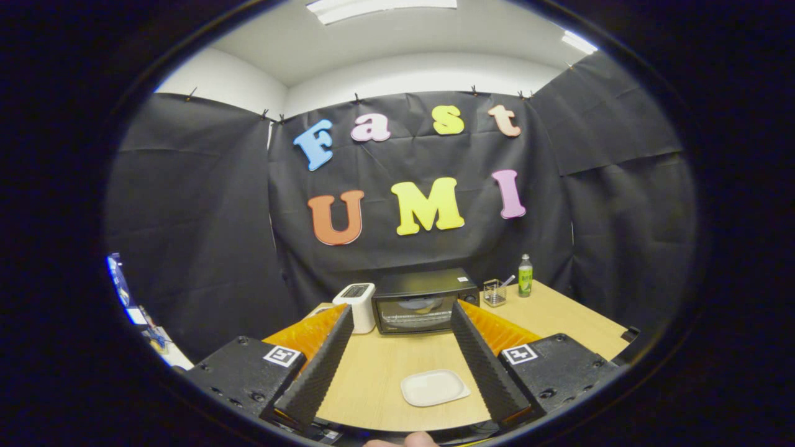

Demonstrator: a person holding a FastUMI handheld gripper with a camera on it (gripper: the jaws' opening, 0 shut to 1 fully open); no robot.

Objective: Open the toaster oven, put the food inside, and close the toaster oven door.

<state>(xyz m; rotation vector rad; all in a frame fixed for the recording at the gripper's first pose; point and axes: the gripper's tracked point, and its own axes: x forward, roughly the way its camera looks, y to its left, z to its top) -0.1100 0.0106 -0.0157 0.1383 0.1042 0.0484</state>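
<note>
Now gripper (402, 313) spread, empty | plate (434, 387) between fingers | toaster oven (425, 301) beyond, seemingly closed

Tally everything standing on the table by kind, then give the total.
Toaster oven, door shut: 1
White appliance beside it: 1
White plate between the open gripper fingers: 1
Clear container: 1
Green bottle: 1
Total: 5

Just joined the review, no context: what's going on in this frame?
A person holds the gripper open above a wooden table, gripping nothing. A white plate lies on the table between the fingers. Beyond them the toaster oven stands with its door shut, something round showing behind the glass. Beside it are a white appliance, a small clear container and a green bottle.
</note>
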